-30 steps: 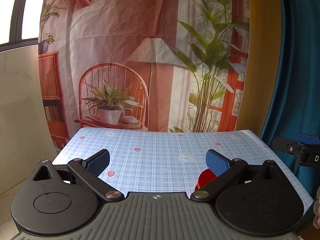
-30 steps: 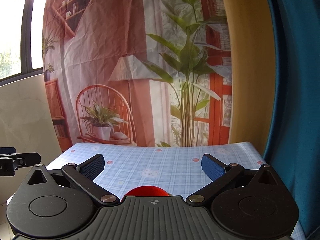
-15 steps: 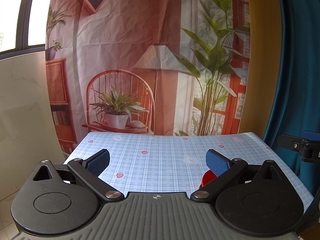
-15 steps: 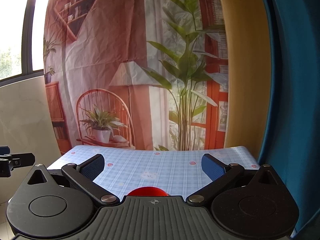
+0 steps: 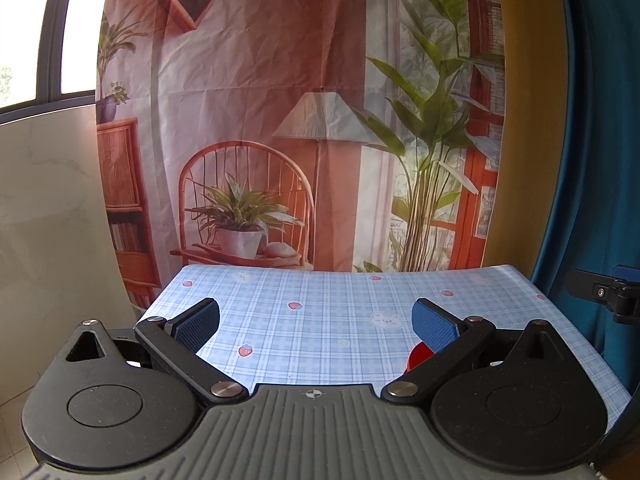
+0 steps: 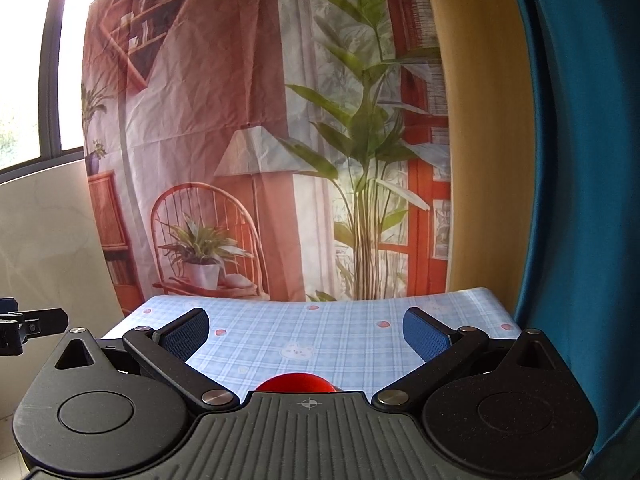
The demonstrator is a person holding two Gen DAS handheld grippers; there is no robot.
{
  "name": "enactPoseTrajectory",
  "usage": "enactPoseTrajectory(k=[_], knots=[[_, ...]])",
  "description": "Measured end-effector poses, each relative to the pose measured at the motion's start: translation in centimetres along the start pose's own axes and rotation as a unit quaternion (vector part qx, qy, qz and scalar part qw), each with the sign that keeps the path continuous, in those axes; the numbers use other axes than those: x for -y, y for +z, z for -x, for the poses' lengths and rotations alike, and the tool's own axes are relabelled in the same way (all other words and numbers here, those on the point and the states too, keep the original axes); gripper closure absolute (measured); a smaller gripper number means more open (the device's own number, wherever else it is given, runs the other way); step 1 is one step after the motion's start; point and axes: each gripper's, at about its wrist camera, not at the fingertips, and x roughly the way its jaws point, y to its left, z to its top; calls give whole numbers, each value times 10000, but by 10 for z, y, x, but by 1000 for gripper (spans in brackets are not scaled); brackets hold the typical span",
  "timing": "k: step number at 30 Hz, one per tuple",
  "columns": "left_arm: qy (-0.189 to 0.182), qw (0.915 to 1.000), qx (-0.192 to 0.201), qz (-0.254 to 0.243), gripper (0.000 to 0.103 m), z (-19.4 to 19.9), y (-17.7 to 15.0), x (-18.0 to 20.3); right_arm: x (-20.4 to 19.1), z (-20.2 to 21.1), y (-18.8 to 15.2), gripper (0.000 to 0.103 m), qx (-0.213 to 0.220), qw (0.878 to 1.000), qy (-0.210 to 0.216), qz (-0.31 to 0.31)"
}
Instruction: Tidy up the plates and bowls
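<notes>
Handling looks easy from what little I see: the glossy red round dish (image 6: 295, 383), bowl or plate I cannot tell, peeks over my right gripper (image 6: 306, 334) body on the near part of the blue checked tablecloth (image 6: 344, 336), probably light, stiff and slick. Both my grippers, left gripper (image 5: 316, 320) included, are spread wide and empty, so I'd pinch its rim

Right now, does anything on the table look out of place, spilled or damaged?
Nothing stands out. The checked tablecloth lies flat, with no spill or tear visible. Only a red dish shows, mostly hidden behind the right gripper, so its state cannot be judged. Both that and the left gripper are open and hold nothing.
</notes>
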Motion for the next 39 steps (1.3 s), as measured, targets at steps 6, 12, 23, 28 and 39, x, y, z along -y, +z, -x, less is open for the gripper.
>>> enactPoseTrajectory(k=[6,12,23,28,39], knots=[[10,10000,-11,0,0,1,0,-1,0,0,0,0,5,10000,3,-1],[12,10000,-7,-12,0,2,1,0,1,1,0,0,5,10000,4,-5],[9,10000,-31,-20,0,2,1,0,0,0,1,0,-5,10000,-1,-14],[-5,10000,-59,-12,0,0,2,-3,0,0,1,0,-2,10000,-3,-11],[4,10000,-33,-50,0,0,2,-4,0,1,2,0,-7,10000,1,-8]])
